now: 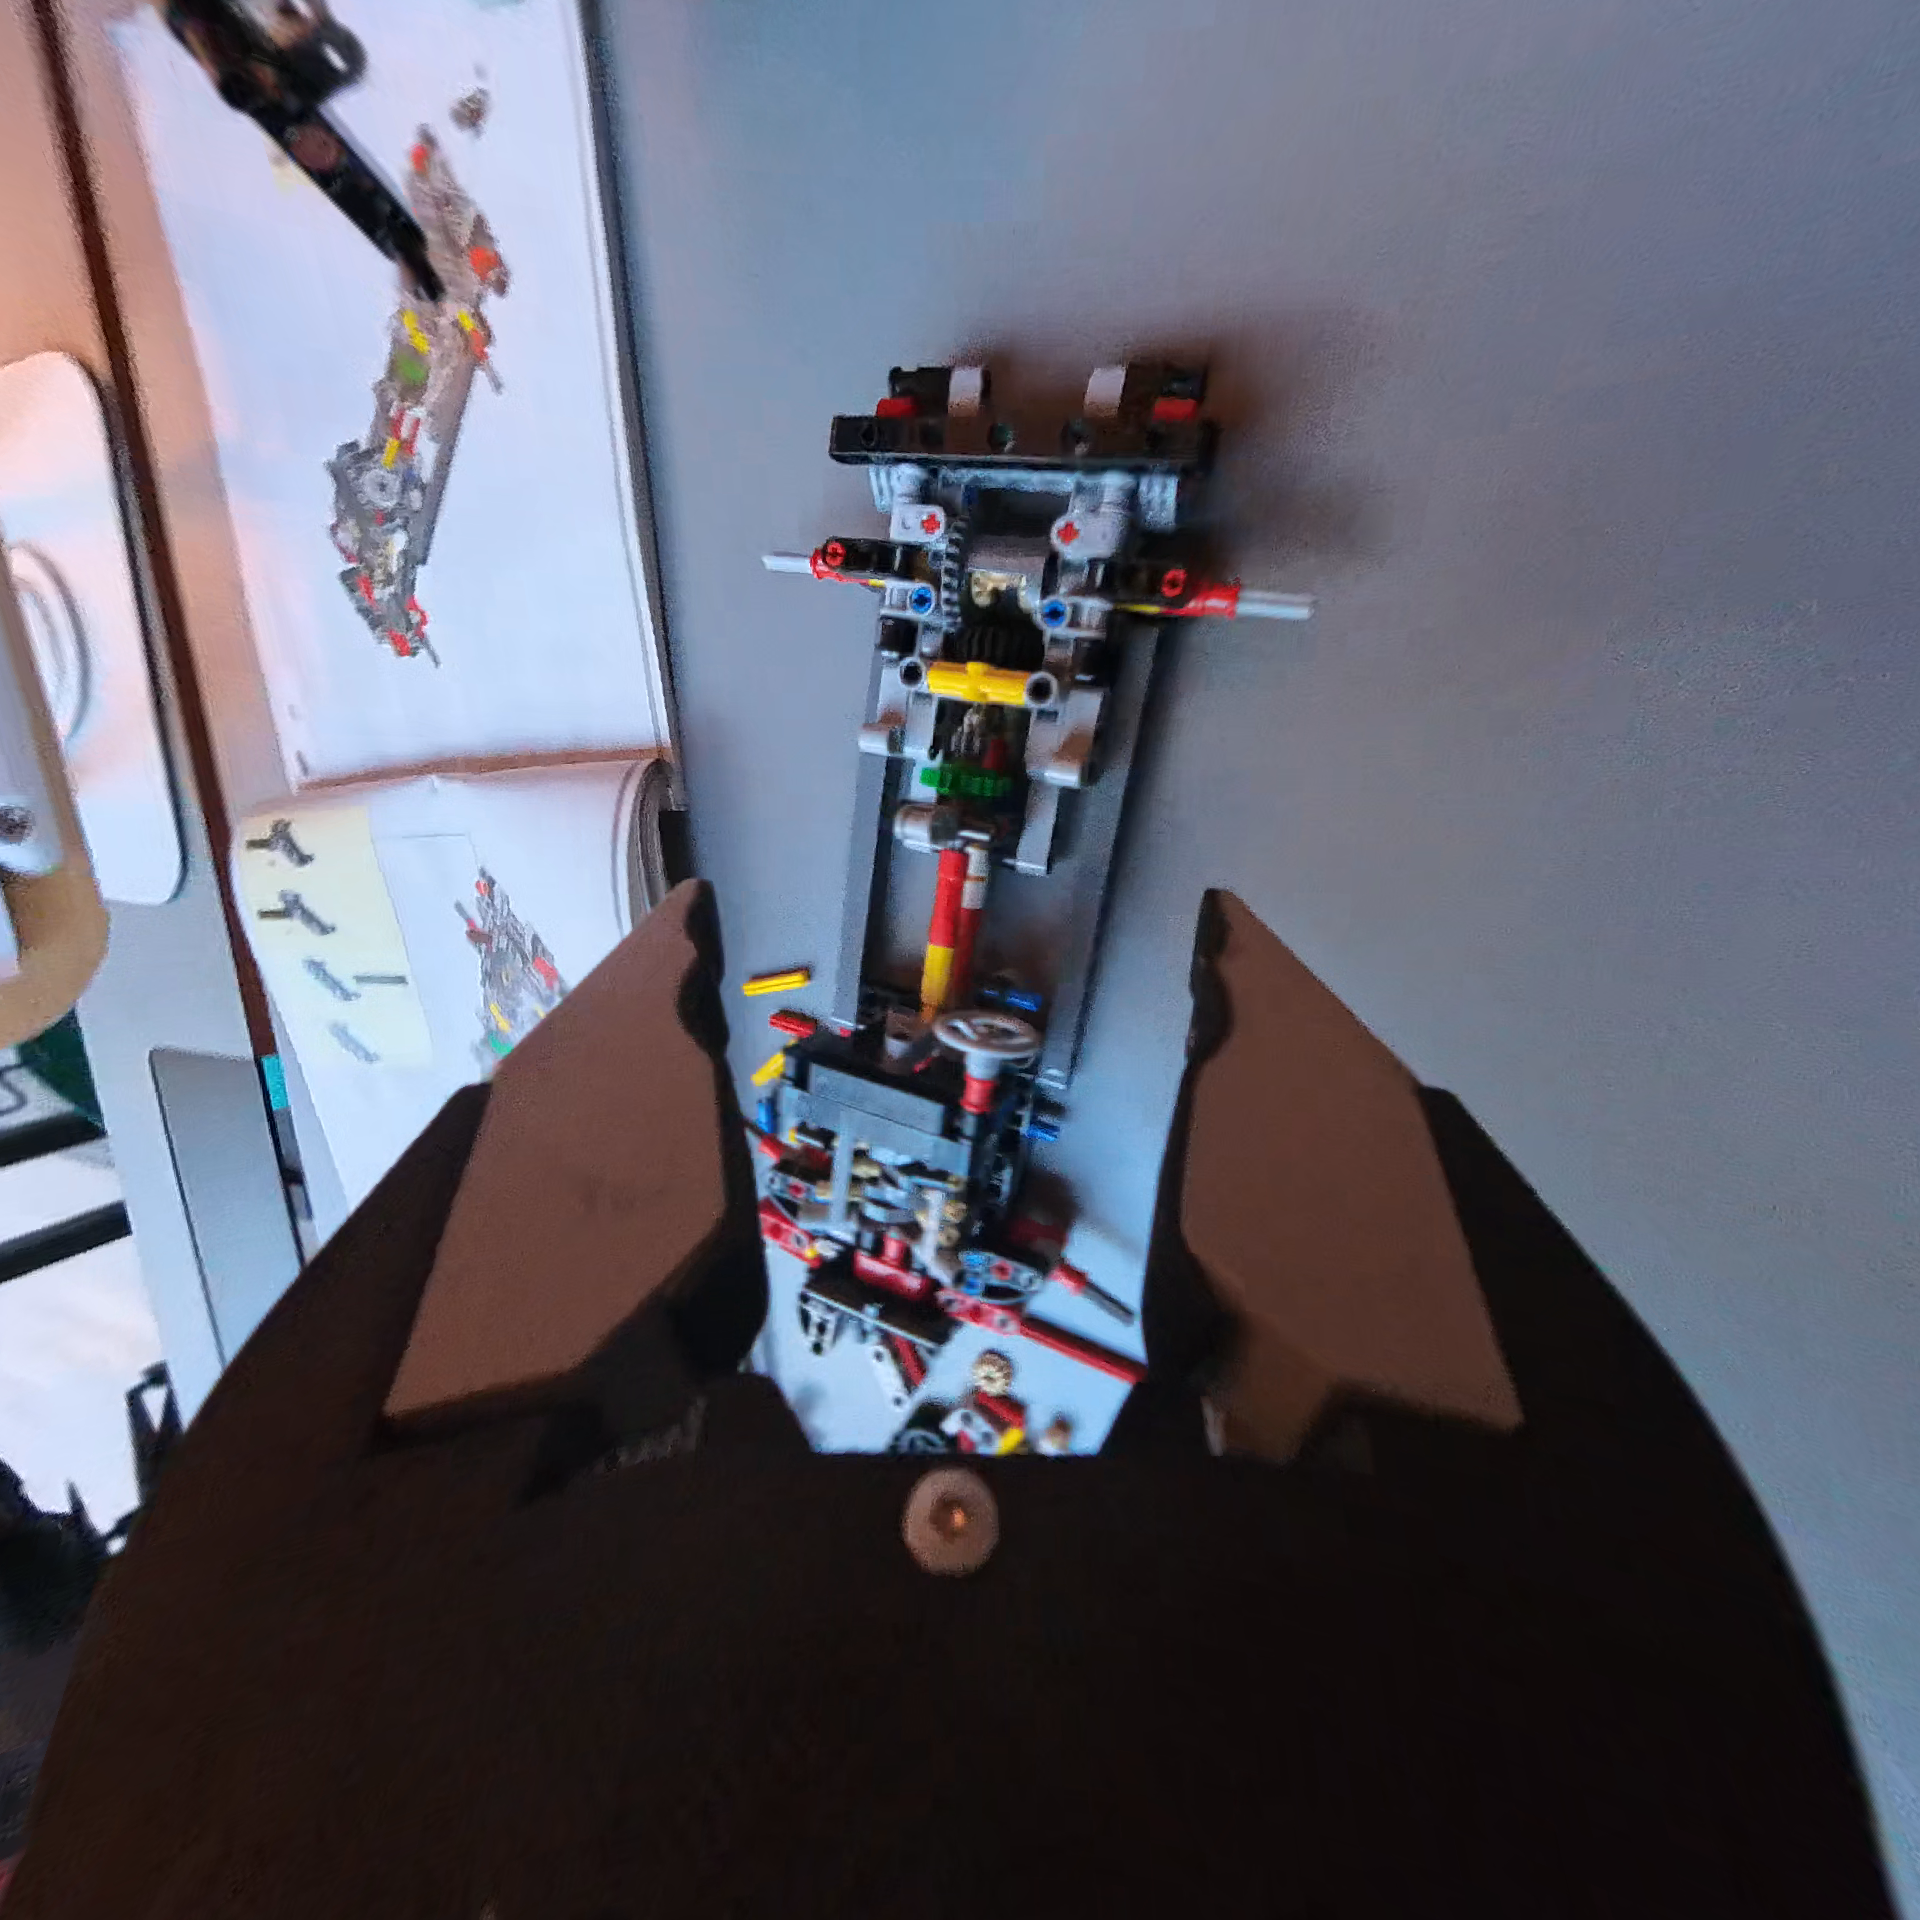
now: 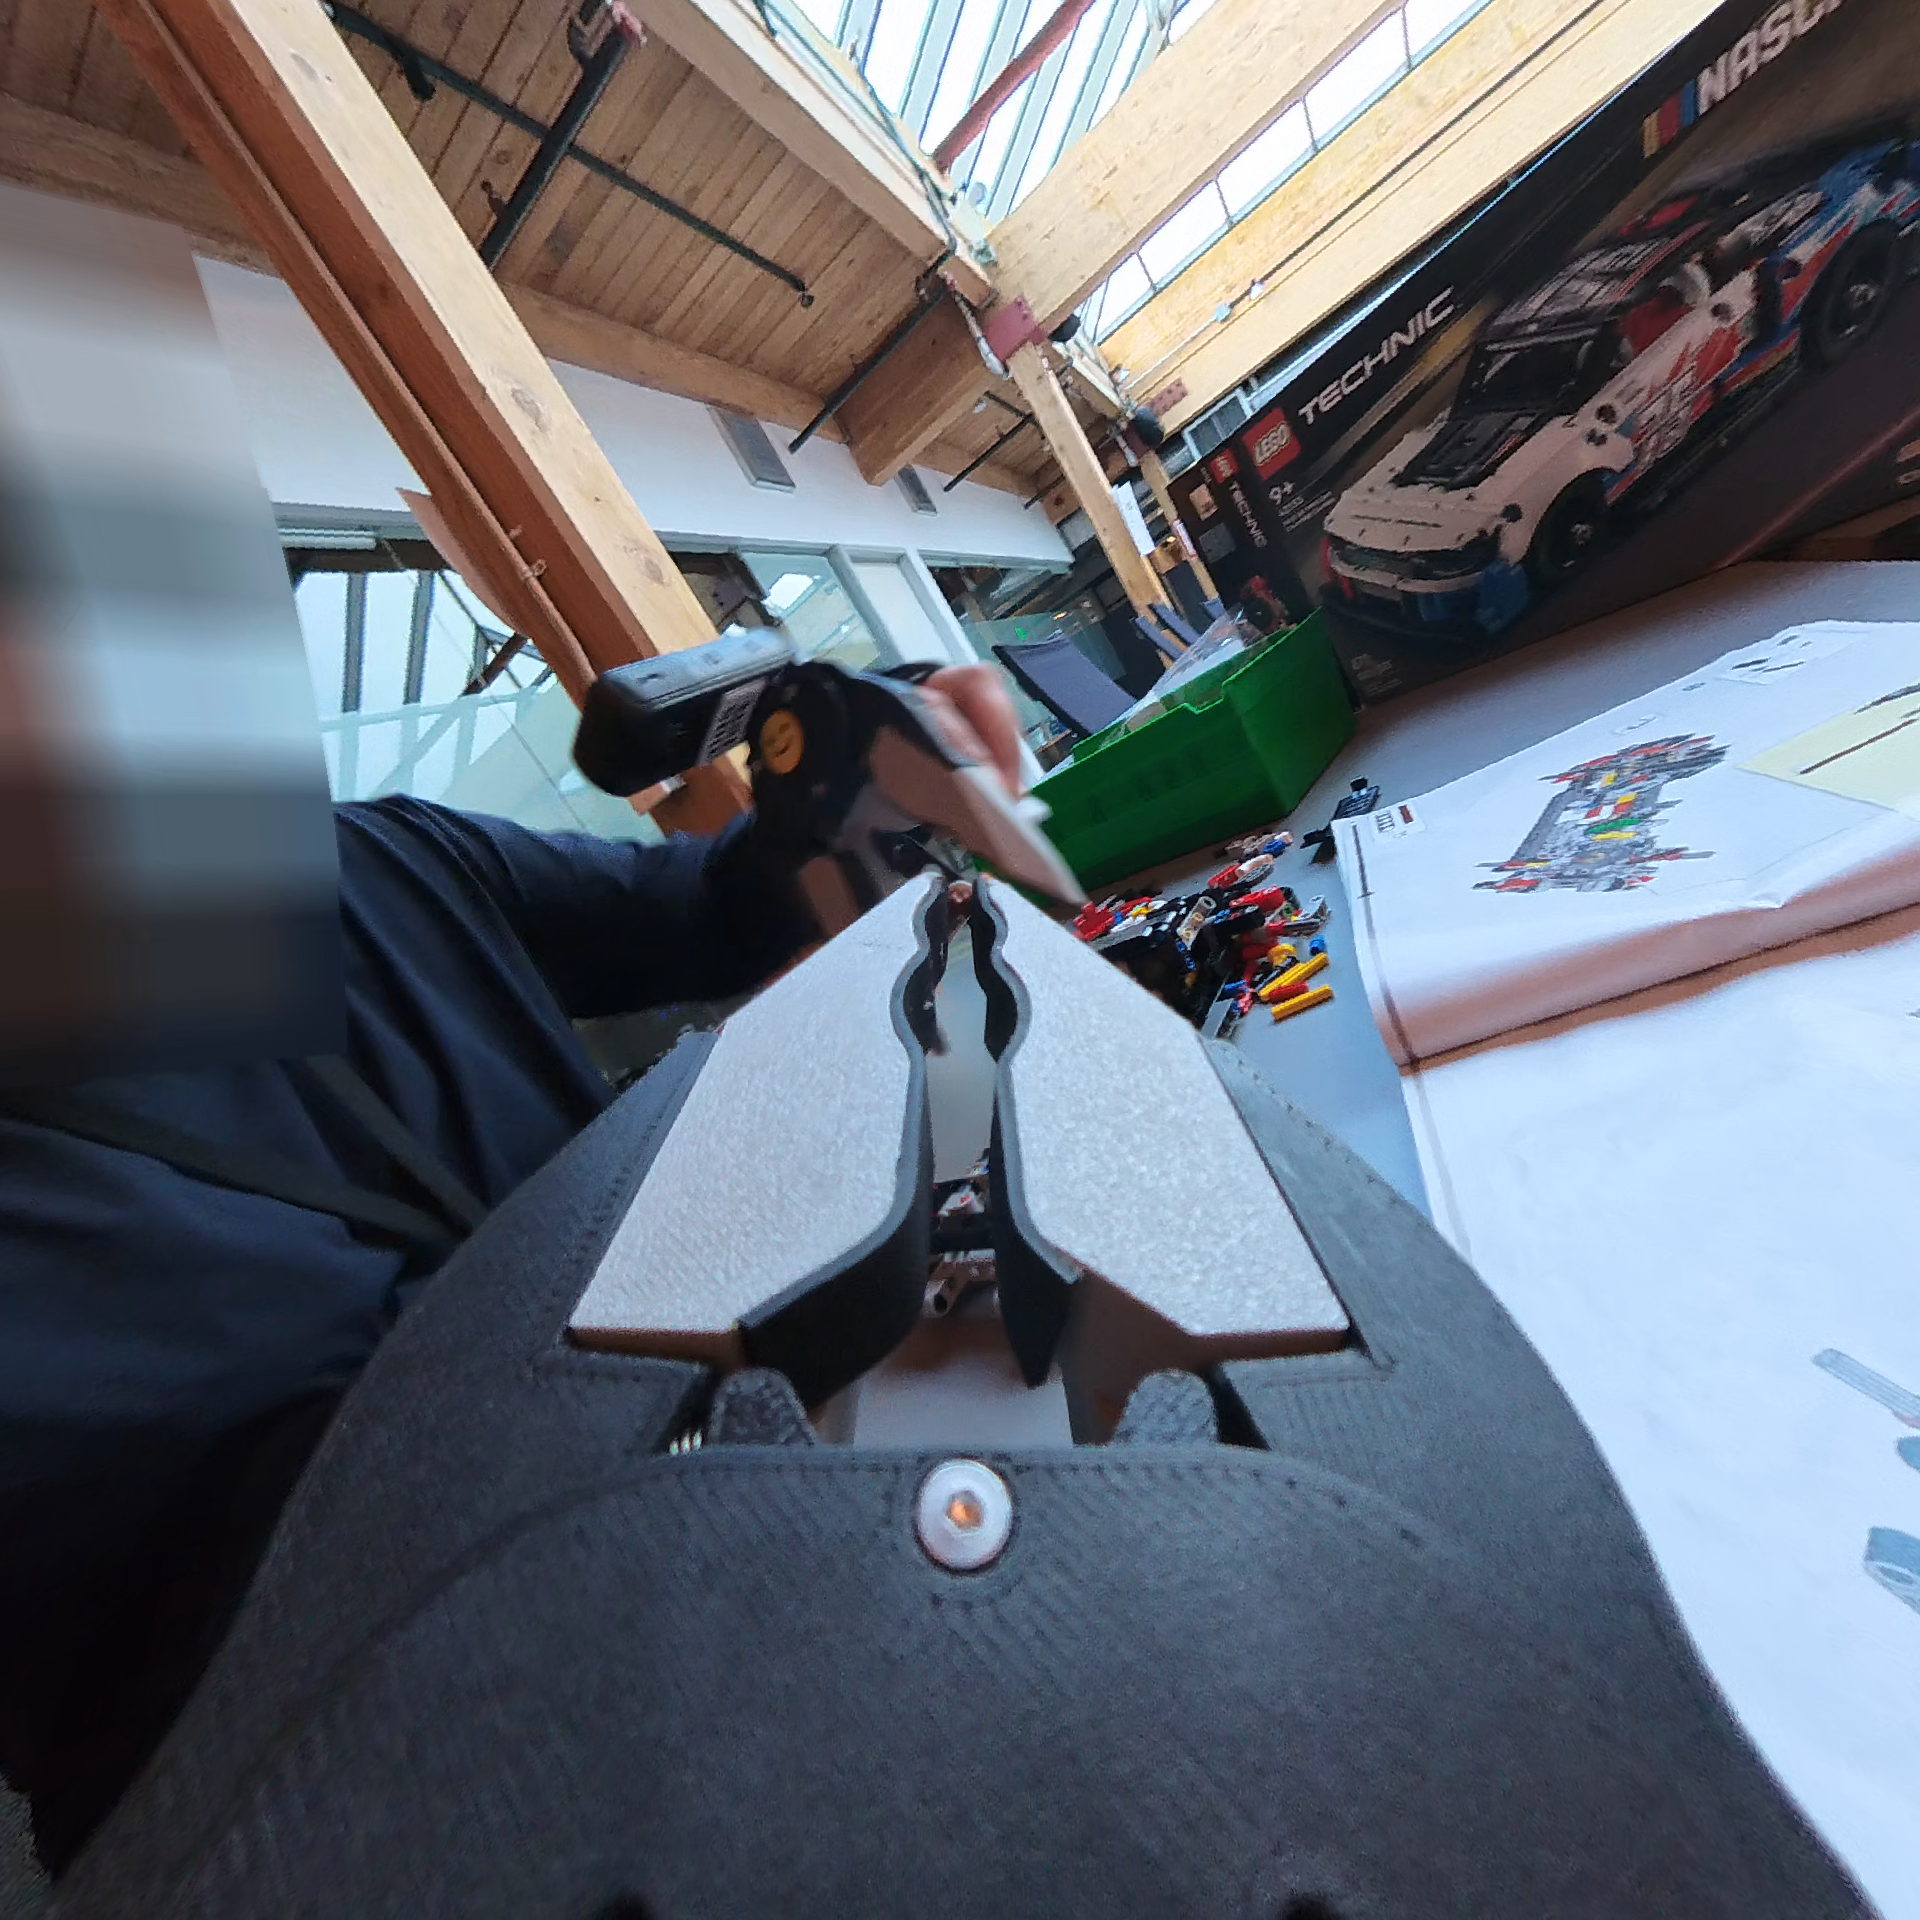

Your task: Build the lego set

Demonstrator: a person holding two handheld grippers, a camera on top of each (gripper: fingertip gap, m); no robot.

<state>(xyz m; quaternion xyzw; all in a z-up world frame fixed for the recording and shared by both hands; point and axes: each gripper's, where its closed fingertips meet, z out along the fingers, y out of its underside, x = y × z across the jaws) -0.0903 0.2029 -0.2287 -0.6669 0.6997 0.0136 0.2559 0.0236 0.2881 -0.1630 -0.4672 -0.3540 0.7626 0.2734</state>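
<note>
Overhead, the left gripper (image 1: pixel 951 935) hangs with its jaws spread wide and nothing between the pads; they straddle the near end of a toy chassis (image 1: pixel 997 790) lying on the grey counter (image 1: pixel 1558 727) without touching it. A grey steering wheel (image 1: pixel 985 1036) sits almost dead centre of the gap, and a red-and-yellow shaft (image 1: pixel 951 925) runs off toward 12 o'clock to the rear axle. Loose pins, yellow and red (image 1: pixel 777 982), lie at about 9 o'clock of the chassis, just beside the left finger (image 1: pixel 644 1060).

The right gripper (image 2: pixel 961 904) is tipped up toward the room, jaws drawn together at the tips, and I see nothing in them. Beyond, at 11 o'clock, a hand works the other gripper over the chassis and pins (image 2: pixel 1236 935).

Farther out: an open booklet (image 1: pixel 395 416) at 10 o'clock in the left view, a green bin (image 2: pixel 1205 758) at 1 o'clock in the right view, and a car box (image 2: pixel 1621 416) behind it.
</note>
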